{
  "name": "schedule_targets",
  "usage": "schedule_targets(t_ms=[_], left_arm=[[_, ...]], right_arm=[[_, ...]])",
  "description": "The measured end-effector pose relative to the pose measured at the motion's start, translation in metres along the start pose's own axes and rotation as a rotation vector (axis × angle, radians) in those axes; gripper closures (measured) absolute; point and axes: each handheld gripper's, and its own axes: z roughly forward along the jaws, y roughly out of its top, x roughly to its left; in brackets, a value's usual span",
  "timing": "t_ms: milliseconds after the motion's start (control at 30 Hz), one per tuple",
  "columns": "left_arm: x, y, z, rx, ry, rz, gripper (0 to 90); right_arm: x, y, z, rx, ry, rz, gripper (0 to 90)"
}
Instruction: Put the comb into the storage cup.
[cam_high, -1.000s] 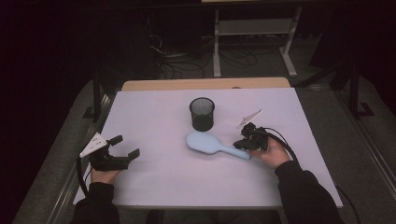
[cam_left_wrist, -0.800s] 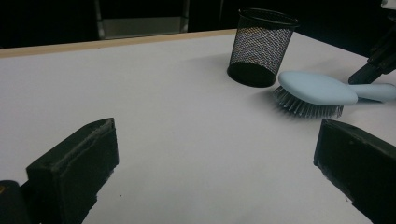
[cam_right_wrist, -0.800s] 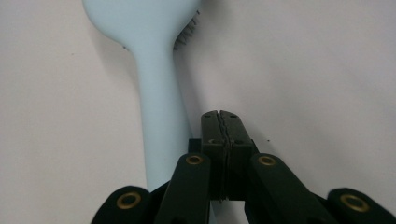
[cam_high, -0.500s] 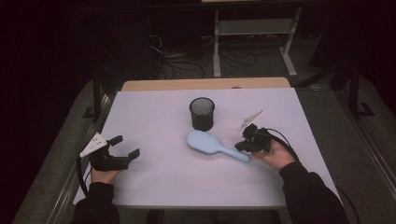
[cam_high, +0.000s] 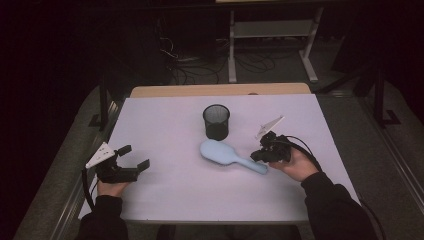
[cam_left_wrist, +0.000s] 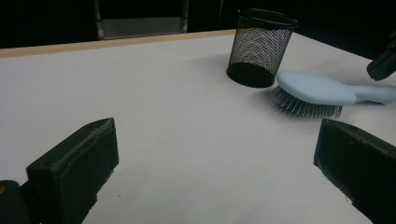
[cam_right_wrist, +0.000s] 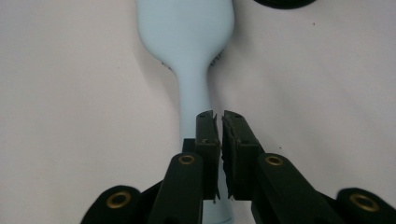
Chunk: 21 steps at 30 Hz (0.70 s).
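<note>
Lying on the counter (cam_high: 175, 195) just in front of the cup (cam_high: 216, 121) is a light blue brush (cam_high: 222, 153), with its bristles facing down. Its fat head is sitting nearest the cup, and its thin handle is pointing away from the cup, toward the person's right hand.

The right gripper (cam_high: 263, 153) is sitting right at the end of that handle. In the right gripper view, the brush (cam_right_wrist: 187, 32) is running straight ahead, in line with the right gripper (cam_right_wrist: 219, 116). The handle is passing just under the jaws. The jaws are pressed almost together, with only a thin crack between them, and they are not holding the handle.

The left gripper (cam_high: 136, 156) is resting far from the cup, near the counter's left edge. Its jaws are standing wide apart and holding nothing. From there the brush (cam_left_wrist: 313, 88) and cup (cam_left_wrist: 259, 46) are looking far off.

So the right hand is much nearer. I think its jaws are needing to spread wider than the handle first, then drop down around it, one on each side.
</note>
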Motion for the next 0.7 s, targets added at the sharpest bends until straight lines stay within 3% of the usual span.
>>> schedule_targets(t_ms=[333,500,700], left_arm=[[0.0,0.0,0.0,-0.002,0.0,-0.001,0.0],[0.0,0.0,0.0,-0.002,0.0,-0.001,0.0],[0.0,0.0,0.0,-0.002,-0.001,-0.001,0.0]], right_arm=[[0.004,0.013,-0.005,0.009,0.004,-0.014,68.2],[0.005,0.017,-0.003,0.008,-0.013,-0.016,49.5],[0.004,0.019,0.0,-0.014,-0.05,-0.002,36.9]])
